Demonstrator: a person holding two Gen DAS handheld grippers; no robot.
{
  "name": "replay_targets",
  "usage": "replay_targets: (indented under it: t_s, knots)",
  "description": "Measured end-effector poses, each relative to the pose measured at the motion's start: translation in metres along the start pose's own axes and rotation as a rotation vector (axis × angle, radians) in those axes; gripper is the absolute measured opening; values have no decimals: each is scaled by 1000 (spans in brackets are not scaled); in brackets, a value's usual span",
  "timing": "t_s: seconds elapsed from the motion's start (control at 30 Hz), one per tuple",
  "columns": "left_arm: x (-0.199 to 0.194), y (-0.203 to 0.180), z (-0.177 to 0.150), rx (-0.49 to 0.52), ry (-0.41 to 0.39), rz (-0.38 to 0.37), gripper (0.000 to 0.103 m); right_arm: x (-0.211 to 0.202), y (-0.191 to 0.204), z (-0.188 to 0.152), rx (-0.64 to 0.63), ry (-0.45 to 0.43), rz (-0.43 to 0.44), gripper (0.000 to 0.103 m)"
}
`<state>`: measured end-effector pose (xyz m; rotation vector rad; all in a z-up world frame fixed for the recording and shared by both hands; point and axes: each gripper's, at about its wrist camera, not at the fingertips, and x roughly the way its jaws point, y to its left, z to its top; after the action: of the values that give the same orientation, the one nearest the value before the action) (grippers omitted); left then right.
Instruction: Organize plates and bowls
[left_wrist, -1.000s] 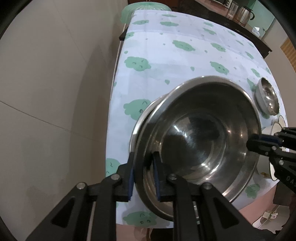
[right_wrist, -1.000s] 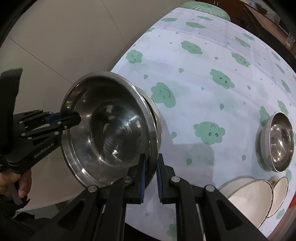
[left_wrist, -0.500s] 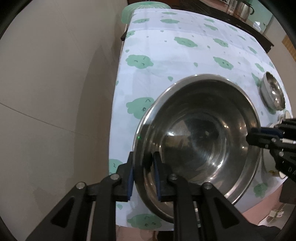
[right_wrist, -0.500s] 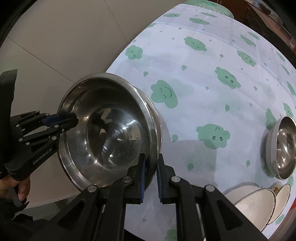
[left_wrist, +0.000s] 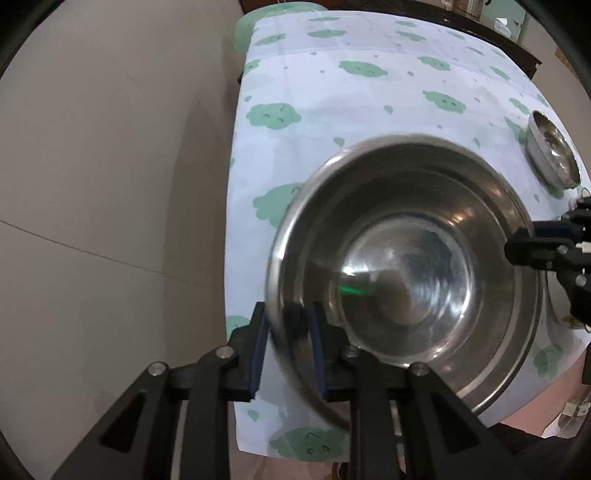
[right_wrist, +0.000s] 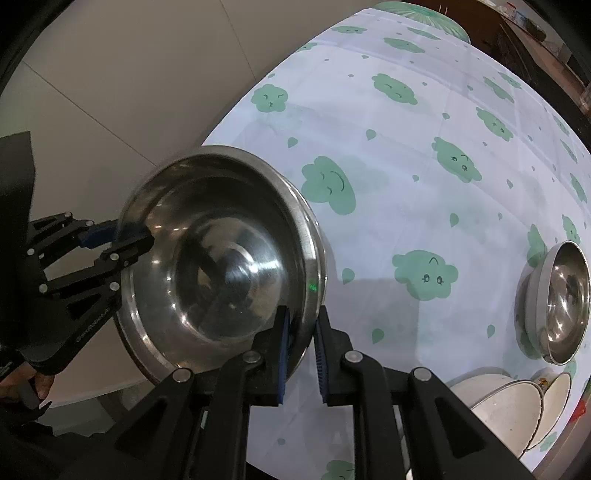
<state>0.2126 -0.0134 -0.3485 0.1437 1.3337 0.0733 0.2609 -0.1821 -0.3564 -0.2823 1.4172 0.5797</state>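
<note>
Gripping steel bowl (left_wrist: 406, 266) rim | left gripper (left_wrist: 288, 350) clamped near edge | right gripper (right_wrist: 301, 347) clamped opposite edge

Dim indoor light, glare on the steel bowl (left_wrist: 406, 273), fisheye-warped edges.

Silver steel, green clouds on white

The large bowl (left_wrist: 406, 273) is mirror-bright silver; the tablecloth (right_wrist: 424, 122) is white, printed with green smiling clouds and drops; the plates (right_wrist: 517, 410) are cream; both tongs are black with blue pads (right_wrist: 282, 350).
</note>
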Motion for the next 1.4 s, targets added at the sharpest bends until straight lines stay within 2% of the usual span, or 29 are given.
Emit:
replay_targets:
  t_s: [0.67, 1.0, 1.03, 1.1, 1.13, 1.4]
  knots:
    - [-2, -4, 2, 22, -1, 6, 20, 3, -1, 0, 24, 5, 5, 17]
    - [-9, -1, 2, 10, -8, -21, 20, -4, -6, -3, 50, -13, 0, 17]
    - [-10, 0, 2, 6, -12, -19, 22, -6, -7, -3, 54, -20, 11, 17]
    - [-13, 2, 2, 0, -21, -25, 47, -13, -8, -4, 64, -44, 33, 17]
    - [-15, 3, 2, -3, -29, -18, 51, -16, -8, -4, 65, -58, 35, 17]
    - [-23, 10, 5, -29, -57, -18, 55, -17, -7, -5, 69, -61, 39, 18]
